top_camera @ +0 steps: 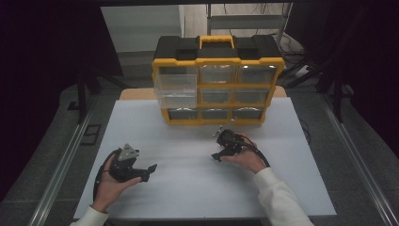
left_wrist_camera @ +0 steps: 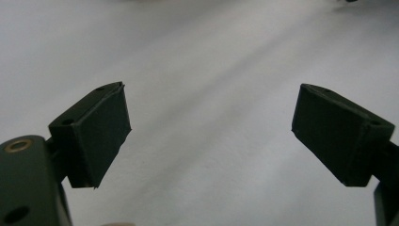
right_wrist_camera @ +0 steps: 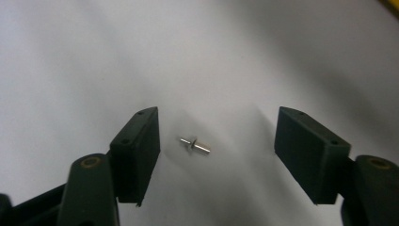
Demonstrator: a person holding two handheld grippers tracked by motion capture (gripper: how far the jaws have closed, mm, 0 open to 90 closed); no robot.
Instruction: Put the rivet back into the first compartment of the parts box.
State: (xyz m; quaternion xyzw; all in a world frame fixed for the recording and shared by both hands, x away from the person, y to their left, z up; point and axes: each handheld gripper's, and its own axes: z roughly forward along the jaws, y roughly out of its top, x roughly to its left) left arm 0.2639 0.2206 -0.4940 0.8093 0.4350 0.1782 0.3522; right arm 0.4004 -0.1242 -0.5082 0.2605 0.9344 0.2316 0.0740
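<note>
Two grippers over the white bench (top_camera: 188, 188), one working, one idle.

Right gripper (right_wrist_camera: 216, 150): pointed down at the bench surface, jaws part-way open and standing on either side of a small metal pin (right_wrist_camera: 195, 145). The pin lies flat on the bench, nearer the left-hand jaw in the right gripper view, touching neither. Nothing held yet. Jaws straddle it so that closing would catch it across its short shaft; judged the approach to a pick. In the high view this gripper (top_camera: 221, 147) sits just in front of the organiser, the pin too small to make out there.

Left gripper (left_wrist_camera: 209, 136): jaws wide, nothing between them, bare bench beyond. In the high view it (top_camera: 141, 172) rests low at the near left, well apart from the work; seemingly parked out of the way.

Yellow-and-black drawer organiser (top_camera: 219, 77) stands upright at the far side of the bench, clear drawers facing the person. One drawer (top_camera: 176, 89), upper left, is pulled out, likely the destination for the pin, left open so a one-handed drop is possible.

Risk: the pin is tiny and round and may roll or slip as the jaws meet.
</note>
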